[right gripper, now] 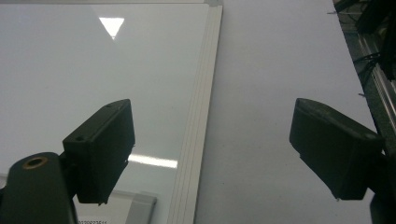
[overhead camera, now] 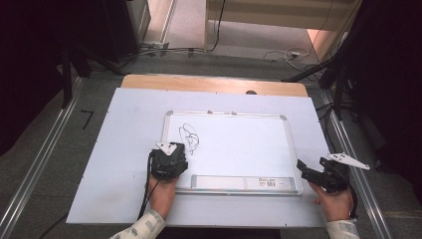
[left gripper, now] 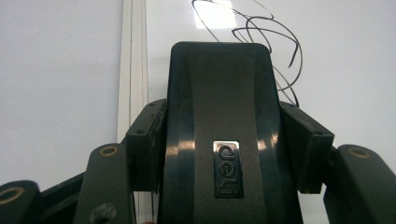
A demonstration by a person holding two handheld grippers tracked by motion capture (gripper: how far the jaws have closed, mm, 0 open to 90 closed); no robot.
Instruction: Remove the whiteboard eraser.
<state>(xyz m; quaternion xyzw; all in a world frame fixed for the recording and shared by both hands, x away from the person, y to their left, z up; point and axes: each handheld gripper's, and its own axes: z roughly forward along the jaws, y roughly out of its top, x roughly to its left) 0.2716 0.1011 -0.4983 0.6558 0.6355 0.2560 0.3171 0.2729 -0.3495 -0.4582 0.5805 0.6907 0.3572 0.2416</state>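
A whiteboard point(overhead camera: 239, 147) with a silver frame lies on the white table cover. A black scribble point(overhead camera: 189, 135) sits near its left edge. My left gripper point(overhead camera: 169, 158) hovers over the board's lower left corner, just below the scribble. In the left gripper view its pads point(left gripper: 147, 140) press on both sides of a black board eraser point(left gripper: 224, 116) with a "deli" badge, and the scribble point(left gripper: 266, 32) lies right ahead of it. My right gripper point(right gripper: 210, 149) stands open and empty over the board's right frame point(right gripper: 201, 116); in the high view the right gripper point(overhead camera: 304, 172) is at the lower right corner.
The board's pen tray point(overhead camera: 244, 182) runs along its near edge. The white cover point(overhead camera: 124, 149) lies on a wooden table point(overhead camera: 214, 83). Metal floor rails point(overhead camera: 45, 159) flank the table. Dark stands and cables point(overhead camera: 328, 69) are behind it to the right.
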